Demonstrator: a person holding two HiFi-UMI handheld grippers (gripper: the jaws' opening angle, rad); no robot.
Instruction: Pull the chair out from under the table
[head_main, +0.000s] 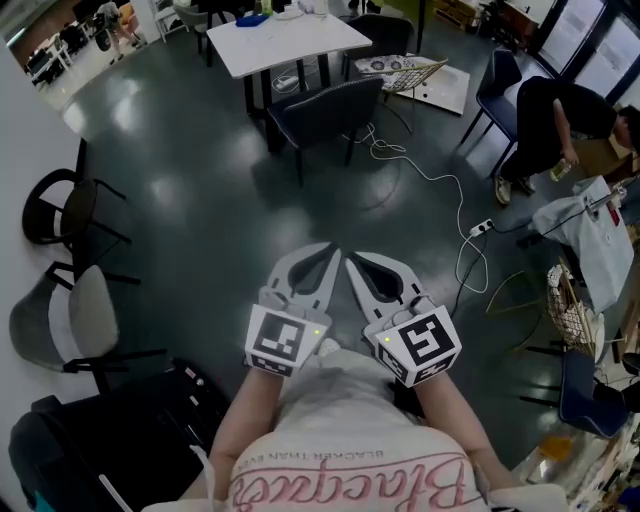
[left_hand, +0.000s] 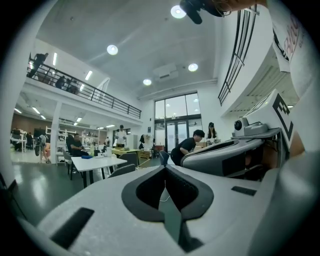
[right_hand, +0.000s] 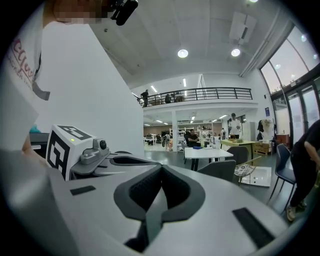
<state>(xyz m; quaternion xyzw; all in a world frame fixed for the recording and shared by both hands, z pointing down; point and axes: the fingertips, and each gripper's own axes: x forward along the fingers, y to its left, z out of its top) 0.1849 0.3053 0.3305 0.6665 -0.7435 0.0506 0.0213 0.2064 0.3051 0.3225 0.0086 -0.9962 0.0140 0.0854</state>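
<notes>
A dark chair (head_main: 325, 110) stands tucked against the near side of a white table (head_main: 290, 40) at the far end of the dark floor. My left gripper (head_main: 325, 250) and right gripper (head_main: 352, 258) are held side by side close to my body, far short of the chair. Both are shut with nothing between their jaws, and their tips point toward the chair. In the left gripper view the shut gripper (left_hand: 165, 167) lines up with the table (left_hand: 97, 162) and chair (left_hand: 122, 171) in the distance. The right gripper view shows its gripper (right_hand: 161, 167) shut, with the table (right_hand: 207, 152) and chair (right_hand: 217, 170) ahead to the right.
A white cable (head_main: 440, 185) runs over the floor to a power strip (head_main: 482, 228) on the right. Two chairs (head_main: 70, 210) stand along the left wall. A person (head_main: 560, 120) bends over at the right near a blue chair (head_main: 500, 85). A black bag (head_main: 100, 440) lies near left.
</notes>
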